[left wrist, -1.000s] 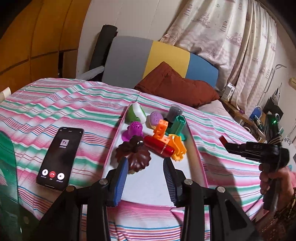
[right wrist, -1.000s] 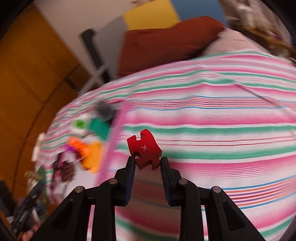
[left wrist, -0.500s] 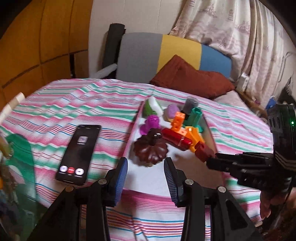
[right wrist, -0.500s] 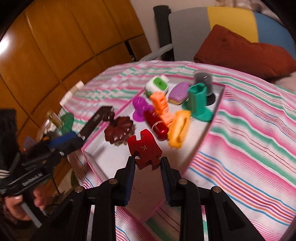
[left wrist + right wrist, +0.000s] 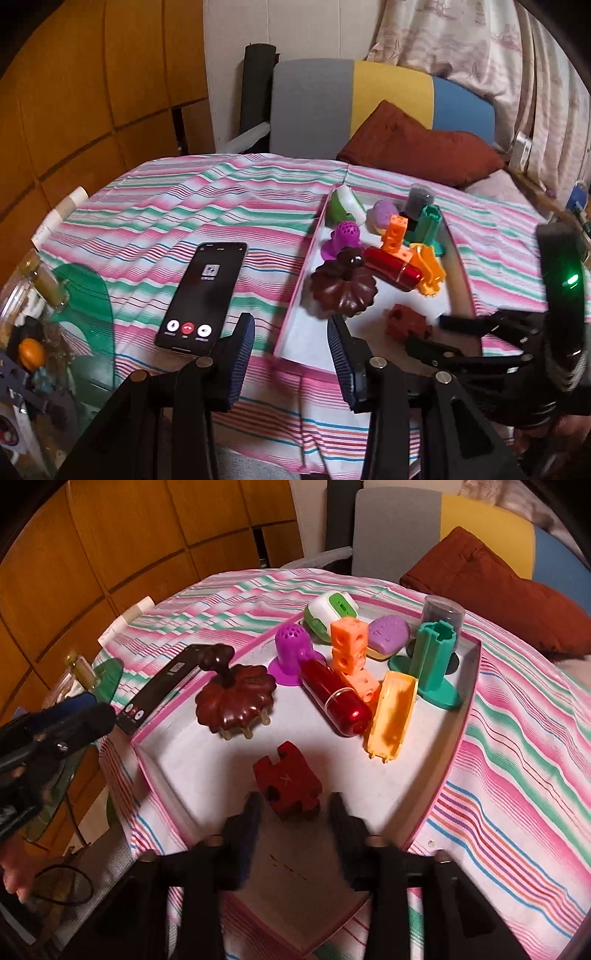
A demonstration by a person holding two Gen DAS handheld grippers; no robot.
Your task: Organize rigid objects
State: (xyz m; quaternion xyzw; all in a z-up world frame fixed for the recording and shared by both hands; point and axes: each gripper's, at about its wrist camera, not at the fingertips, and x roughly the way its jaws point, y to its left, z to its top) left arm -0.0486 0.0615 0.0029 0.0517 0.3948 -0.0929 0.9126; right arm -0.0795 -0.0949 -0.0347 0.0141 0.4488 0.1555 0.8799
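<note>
A red puzzle-shaped block (image 5: 287, 785) lies on the floor of the white, pink-rimmed tray (image 5: 391, 775), just ahead of my right gripper (image 5: 295, 805), which is open and empty above the tray's near end. The block also shows in the left wrist view (image 5: 406, 320). Further back in the tray are a brown flower-shaped piece (image 5: 236, 701), a red capsule (image 5: 334, 698), orange cubes (image 5: 349, 642), an orange trough (image 5: 391, 716), a green stand (image 5: 432, 661) and a purple cup (image 5: 291, 646). My left gripper (image 5: 291, 347) is open and empty at the tray's near left corner.
A black phone (image 5: 201, 295) lies on the striped cloth left of the tray. A green glass side table (image 5: 79, 314) with small items stands at the left. A brown cushion (image 5: 417, 147) and a chair back are behind the bed.
My right gripper moved over the tray, opened and let go of the red block, which now lies on the tray floor. The left gripper stayed open and drew back a little.
</note>
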